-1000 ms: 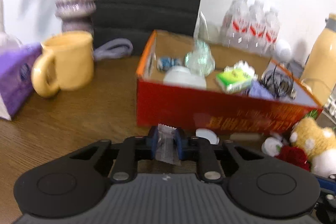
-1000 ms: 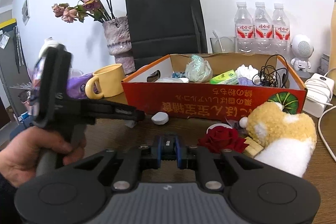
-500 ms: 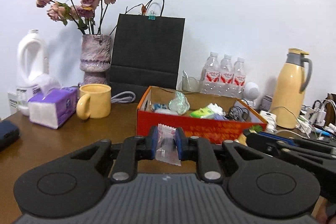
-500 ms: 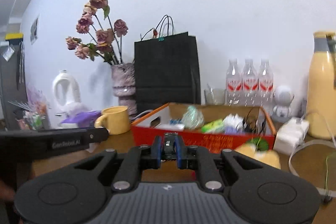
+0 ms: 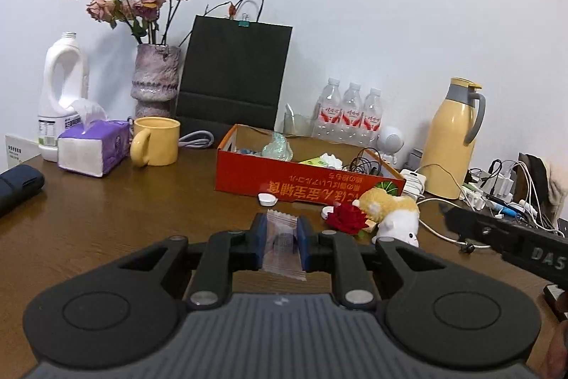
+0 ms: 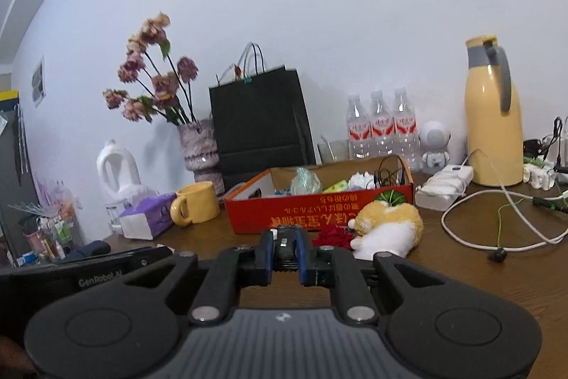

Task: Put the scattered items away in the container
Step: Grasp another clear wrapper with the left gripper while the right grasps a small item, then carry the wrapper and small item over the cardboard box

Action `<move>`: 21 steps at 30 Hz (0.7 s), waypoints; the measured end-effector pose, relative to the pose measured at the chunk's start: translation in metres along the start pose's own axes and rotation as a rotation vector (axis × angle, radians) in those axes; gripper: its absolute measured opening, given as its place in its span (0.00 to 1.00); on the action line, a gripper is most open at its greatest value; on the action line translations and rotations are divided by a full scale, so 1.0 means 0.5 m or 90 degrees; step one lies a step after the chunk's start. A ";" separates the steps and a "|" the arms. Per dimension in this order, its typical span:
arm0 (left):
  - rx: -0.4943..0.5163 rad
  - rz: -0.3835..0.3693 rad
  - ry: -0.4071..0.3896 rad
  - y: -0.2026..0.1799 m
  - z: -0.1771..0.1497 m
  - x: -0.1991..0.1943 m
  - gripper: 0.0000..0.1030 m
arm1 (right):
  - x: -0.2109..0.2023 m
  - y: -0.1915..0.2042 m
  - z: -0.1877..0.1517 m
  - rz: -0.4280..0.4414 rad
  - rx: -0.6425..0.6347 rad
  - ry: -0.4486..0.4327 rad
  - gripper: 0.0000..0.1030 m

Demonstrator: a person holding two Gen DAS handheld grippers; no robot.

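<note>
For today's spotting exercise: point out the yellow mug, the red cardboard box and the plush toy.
yellow mug (image 5: 156,140), left wrist view, front of its body.
red cardboard box (image 5: 301,182), left wrist view, printed front wall.
plush toy (image 6: 388,222), right wrist view, its orange back.

I read "GenRobot.AI" in grey on the black body of the left gripper (image 6: 99,279), lower left of the right wrist view. In the left wrist view, lower right, I read "DAS" on the black body of the right gripper (image 5: 543,254); the rest runs out of frame. The red box (image 5: 309,183), centre, carries a line of yellow characters, printed upside down; I cannot read them. Bottle and jug labels are too small.
</note>
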State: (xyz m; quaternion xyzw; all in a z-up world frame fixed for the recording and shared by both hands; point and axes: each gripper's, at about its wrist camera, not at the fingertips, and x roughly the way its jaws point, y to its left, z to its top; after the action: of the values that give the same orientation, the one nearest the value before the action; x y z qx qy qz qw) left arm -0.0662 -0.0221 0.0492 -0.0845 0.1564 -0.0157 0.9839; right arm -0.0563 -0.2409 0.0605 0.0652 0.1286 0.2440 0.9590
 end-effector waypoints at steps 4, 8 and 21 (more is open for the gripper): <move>-0.009 0.003 0.014 0.009 -0.003 0.015 0.18 | 0.012 0.005 -0.011 0.009 0.006 0.011 0.12; -0.003 -0.006 0.022 0.011 0.017 0.060 0.18 | 0.055 0.005 -0.015 0.022 0.007 0.034 0.12; 0.032 -0.036 -0.032 0.013 0.318 0.324 0.18 | 0.342 -0.035 0.249 0.042 0.002 -0.002 0.12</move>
State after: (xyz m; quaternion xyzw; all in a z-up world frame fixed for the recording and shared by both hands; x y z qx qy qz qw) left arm 0.1373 0.0006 0.1475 -0.0649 0.1286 -0.0451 0.9886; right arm 0.1310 -0.1809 0.1399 0.0715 0.1255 0.2753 0.9504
